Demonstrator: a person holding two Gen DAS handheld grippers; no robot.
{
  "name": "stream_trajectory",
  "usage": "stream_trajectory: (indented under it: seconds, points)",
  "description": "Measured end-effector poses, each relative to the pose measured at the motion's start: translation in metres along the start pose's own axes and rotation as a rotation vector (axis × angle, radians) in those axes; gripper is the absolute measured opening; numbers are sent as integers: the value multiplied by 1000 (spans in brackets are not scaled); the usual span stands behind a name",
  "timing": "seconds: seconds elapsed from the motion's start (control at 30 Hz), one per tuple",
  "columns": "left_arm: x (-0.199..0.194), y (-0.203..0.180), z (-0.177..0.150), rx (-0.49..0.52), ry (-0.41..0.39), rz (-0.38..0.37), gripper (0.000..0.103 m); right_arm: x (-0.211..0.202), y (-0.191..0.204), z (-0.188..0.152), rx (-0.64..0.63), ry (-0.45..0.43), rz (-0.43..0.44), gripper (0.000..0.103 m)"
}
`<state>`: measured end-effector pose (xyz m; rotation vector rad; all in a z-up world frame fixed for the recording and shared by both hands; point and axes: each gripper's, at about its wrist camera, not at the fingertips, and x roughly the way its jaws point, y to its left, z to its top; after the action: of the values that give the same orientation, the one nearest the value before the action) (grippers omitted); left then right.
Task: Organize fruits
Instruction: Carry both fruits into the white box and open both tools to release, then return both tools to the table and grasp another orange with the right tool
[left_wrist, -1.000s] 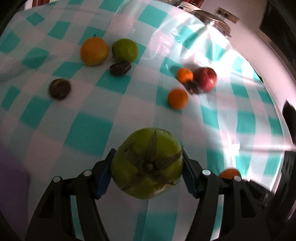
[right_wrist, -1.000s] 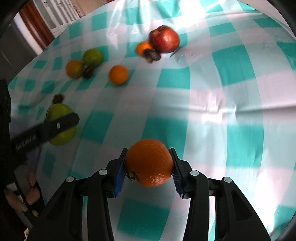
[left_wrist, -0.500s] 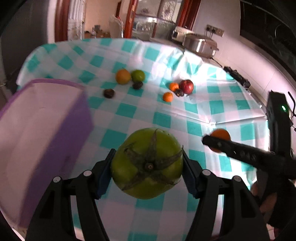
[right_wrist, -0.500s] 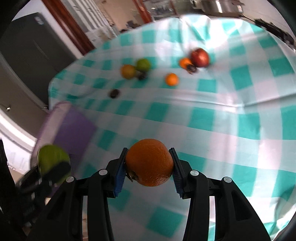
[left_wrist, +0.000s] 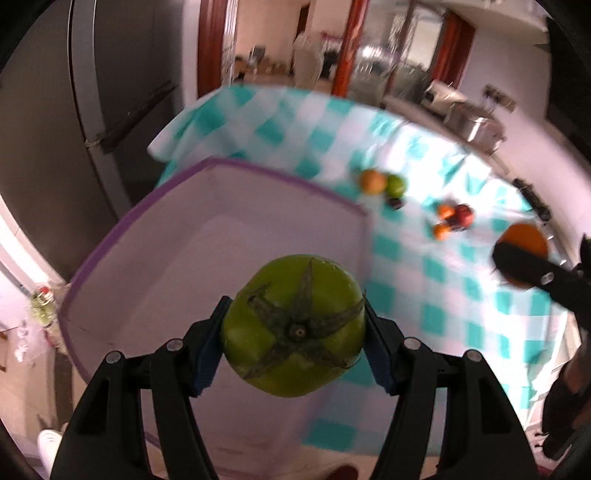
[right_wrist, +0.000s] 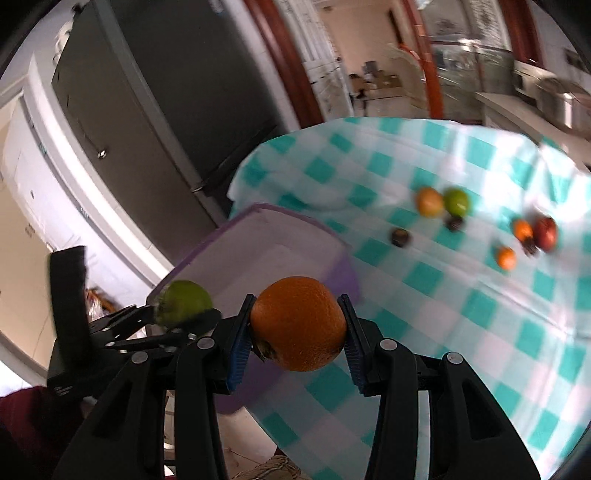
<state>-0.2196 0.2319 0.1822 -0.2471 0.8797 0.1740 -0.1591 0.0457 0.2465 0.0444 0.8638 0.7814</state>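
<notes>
My left gripper (left_wrist: 293, 343) is shut on a green tomato (left_wrist: 293, 328) and holds it in the air over a purple-rimmed bin (left_wrist: 221, 236) with a pale inside. My right gripper (right_wrist: 297, 328) is shut on an orange (right_wrist: 299, 328), held above the bin's right side (right_wrist: 258, 266) near the table's front edge. The left gripper with the tomato (right_wrist: 183, 301) shows at the left of the right wrist view. The orange (left_wrist: 526, 240) shows at the right of the left wrist view. Several fruits lie on the checked cloth: an orange-yellow fruit (right_wrist: 428, 201), a green one (right_wrist: 456, 201), a red apple (right_wrist: 546, 232).
The table wears a teal and white checked cloth (right_wrist: 480, 314). Small oranges (right_wrist: 506, 257) and dark fruits (right_wrist: 400, 236) lie on it further back. A dark fridge (right_wrist: 166, 110) stands behind the bin. A counter with a metal pot (left_wrist: 476, 127) is at the far right.
Both grippers have pulled back and swung left from the fruit on the cloth toward the bin, each still holding its fruit. The bin now fills the middle of the left wrist view.
</notes>
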Motion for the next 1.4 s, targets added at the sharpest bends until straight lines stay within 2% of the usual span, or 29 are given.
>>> stream_trajectory:
  seconds: [0.07, 0.17, 0.3, 0.4, 0.5, 0.6, 0.7, 0.87, 0.9, 0.97, 1.13, 1.23, 1.3, 1.4]
  points:
    - [14, 26, 10, 11, 73, 16, 66, 21, 18, 7, -12, 28, -7, 44]
    - [35, 63, 25, 65, 161, 33, 66, 71, 57, 15, -66, 132, -27, 44]
    - [77, 101, 37, 130, 283, 46, 66, 156, 85, 9, -109, 353, -121, 44]
    - [103, 114, 35, 215, 367, 38, 66, 193, 89, -2, -149, 472, -195, 44]
    - [124, 125, 32, 260, 434, 20, 66, 215, 81, -9, -96, 573, -230, 44]
    - [135, 124, 25, 315, 485, -15, 66, 223, 79, -14, -91, 640, -263, 44]
    - [142, 121, 21, 360, 523, -13, 66, 227, 75, -19, -75, 687, -297, 44]
    - [150, 132, 13, 355, 578, -9, 66, 223, 71, -24, -70, 714, -324, 45]
    - [151, 133, 14, 356, 580, -14, 66, 223, 70, -24, -71, 715, -327, 47]
    - [150, 135, 14, 361, 585, -18, 67, 219, 71, -23, -69, 707, -323, 56]
    - [149, 140, 15, 344, 587, -25, 67, 215, 70, -8, -63, 686, -342, 59]
    - [137, 140, 18, 349, 511, -45, 73, 205, 66, 9, -40, 625, -323, 61]
    - [128, 146, 13, 355, 455, -74, 78, 183, 66, 21, -18, 535, -270, 69]
    - [111, 153, 18, 335, 372, -103, 82, 149, 66, 36, 8, 391, -209, 71]
